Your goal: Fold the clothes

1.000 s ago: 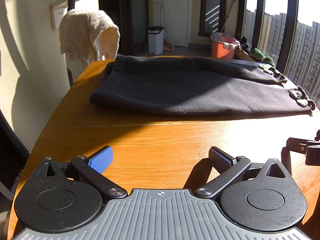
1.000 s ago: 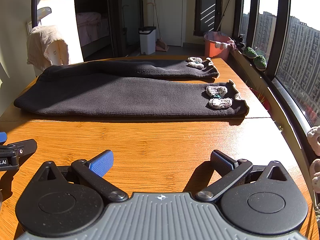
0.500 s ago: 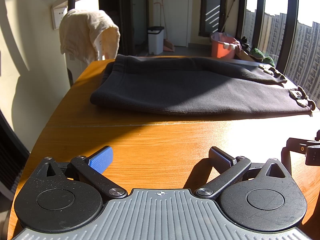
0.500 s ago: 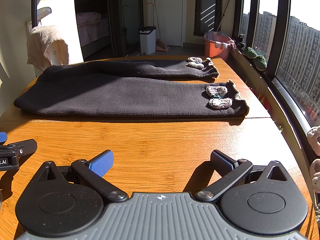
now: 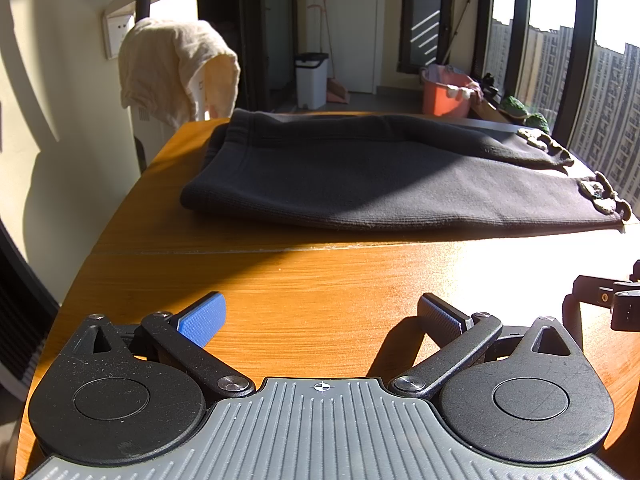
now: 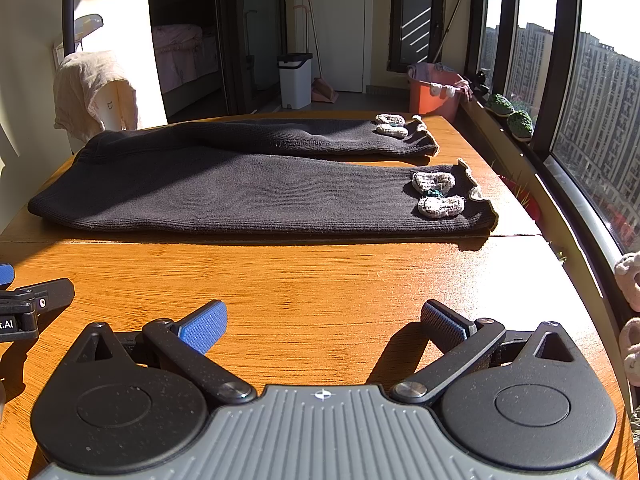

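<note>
Flat across the far half of a sunlit wooden tabletop (image 6: 320, 280), dark trousers (image 6: 256, 196), legs side by side, knitted bows at the cuffs (image 6: 436, 196), left gripper (image 5: 320, 320) and right gripper (image 6: 322, 322) near the front edge, fingers spread wide, holding nothing, well short of the cloth.

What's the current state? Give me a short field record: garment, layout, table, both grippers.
garment: dark knit trousers, unfolded, flat on the table
layout: waistband left, two legs running right, pale bows at the cuffs
table: wooden table, bare in front of the trousers
left gripper: open, empty, short of the trousers
right gripper: open, empty, short of the trousers
folding: not yet started
</note>
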Motion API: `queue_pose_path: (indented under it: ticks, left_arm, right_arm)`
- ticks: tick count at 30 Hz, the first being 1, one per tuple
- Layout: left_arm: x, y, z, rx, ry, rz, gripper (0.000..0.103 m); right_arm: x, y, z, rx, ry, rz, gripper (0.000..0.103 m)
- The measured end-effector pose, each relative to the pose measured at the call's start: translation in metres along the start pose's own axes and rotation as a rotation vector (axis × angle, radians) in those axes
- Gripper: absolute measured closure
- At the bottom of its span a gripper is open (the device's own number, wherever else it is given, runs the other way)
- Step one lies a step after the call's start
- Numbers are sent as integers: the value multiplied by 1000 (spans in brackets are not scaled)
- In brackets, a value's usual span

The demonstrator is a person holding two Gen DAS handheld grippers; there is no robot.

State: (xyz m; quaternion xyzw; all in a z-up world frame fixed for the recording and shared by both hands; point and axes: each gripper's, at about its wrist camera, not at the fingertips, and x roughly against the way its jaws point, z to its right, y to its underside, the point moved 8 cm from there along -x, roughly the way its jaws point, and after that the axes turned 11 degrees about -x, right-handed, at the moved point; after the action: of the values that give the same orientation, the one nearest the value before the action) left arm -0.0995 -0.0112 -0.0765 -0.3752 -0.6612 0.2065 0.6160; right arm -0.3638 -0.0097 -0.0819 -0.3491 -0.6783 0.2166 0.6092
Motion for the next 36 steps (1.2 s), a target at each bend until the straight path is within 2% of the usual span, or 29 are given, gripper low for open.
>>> queue_pose_path:
  ticks: [36]
  left_arm:
    - [0, -1, 0, -5, 11, -15, 0]
  right_arm:
    - [0, 0, 0, 2, 4, 0, 0]
